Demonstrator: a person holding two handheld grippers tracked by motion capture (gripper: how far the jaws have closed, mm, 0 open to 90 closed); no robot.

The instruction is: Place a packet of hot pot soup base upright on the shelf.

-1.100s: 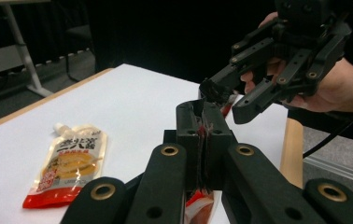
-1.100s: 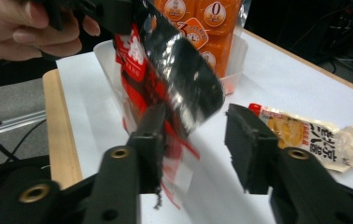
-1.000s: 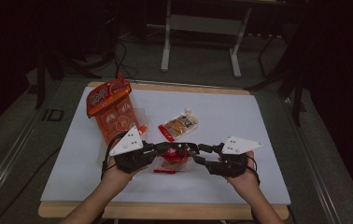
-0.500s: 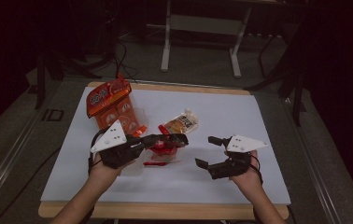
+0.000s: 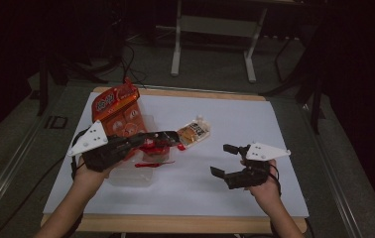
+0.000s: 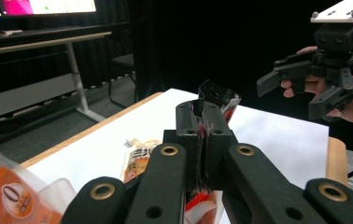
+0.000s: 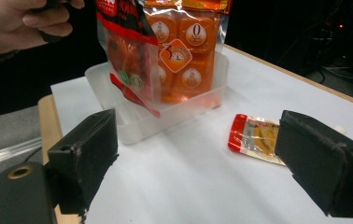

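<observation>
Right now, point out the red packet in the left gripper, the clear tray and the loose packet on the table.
Red packet [image 7: 130,56], right gripper view, its front face.
Clear tray [image 7: 165,119], right gripper view, its near wall.
Loose packet [image 5: 195,132], high view, its middle.

Bare mat [image 5: 255,124] right of tub [image 7: 165,116]

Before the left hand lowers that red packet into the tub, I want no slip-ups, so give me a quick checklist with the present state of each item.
1. Left gripper shut on the red packet: ok.
2. Red packet hangs over the clear tub: ok, its lower end is above the tub.
3. Room in the tub beside the orange bag: ok, the orange bag stands against the far wall.
4. Right gripper out of the way: ok, open after its fingers just opened, nothing between them, well apart from the tub.
5. Small sachet outside the tub on the table: ok.
6. Packet sealed: cannot tell.
</observation>
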